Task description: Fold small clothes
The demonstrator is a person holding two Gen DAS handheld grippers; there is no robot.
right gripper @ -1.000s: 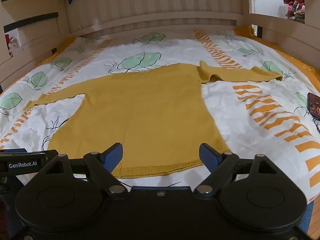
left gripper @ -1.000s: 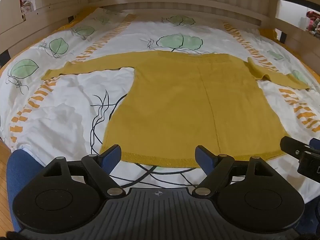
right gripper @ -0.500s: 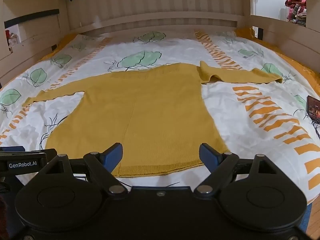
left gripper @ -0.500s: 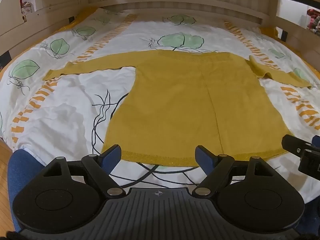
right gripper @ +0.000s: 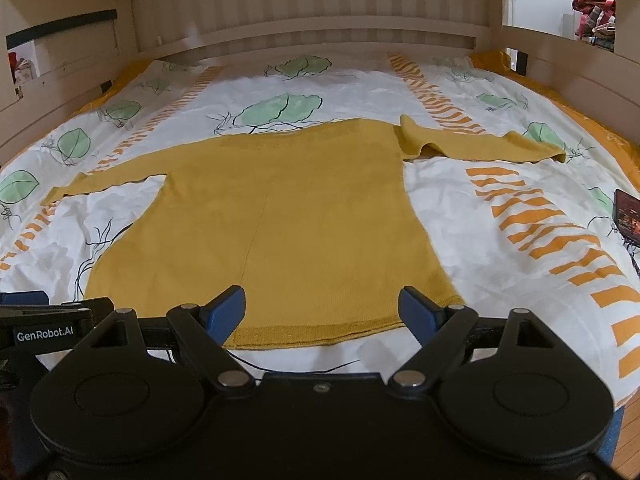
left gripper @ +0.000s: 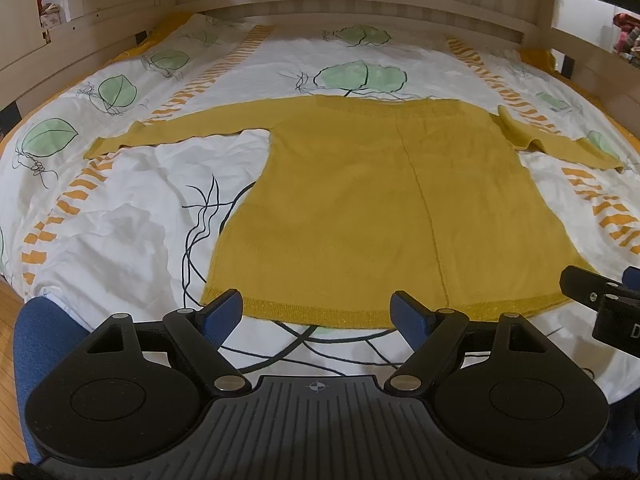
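A mustard-yellow knit sweater (left gripper: 384,208) (right gripper: 280,224) lies spread flat on the bed, hem toward me, both sleeves stretched out sideways. The right sleeve (right gripper: 480,144) has a small fold near the shoulder. My left gripper (left gripper: 318,312) hovers open just short of the hem, nothing between its blue fingers. Over the hem's right half my right gripper (right gripper: 322,308) also stands open and holds nothing. The right gripper's body (left gripper: 600,300) shows at the right edge of the left wrist view.
The bed cover (left gripper: 120,220) (right gripper: 520,208) is white with green leaves and orange stripes. Wooden bed rails (right gripper: 304,36) close off the far end and both sides. A dark phone-like object (right gripper: 628,216) lies at the bed's right edge. Wood floor (left gripper: 8,328) shows at the lower left.
Nothing has visibly moved on the bed; both views shifted very slightly, and both grippers stay open in place.
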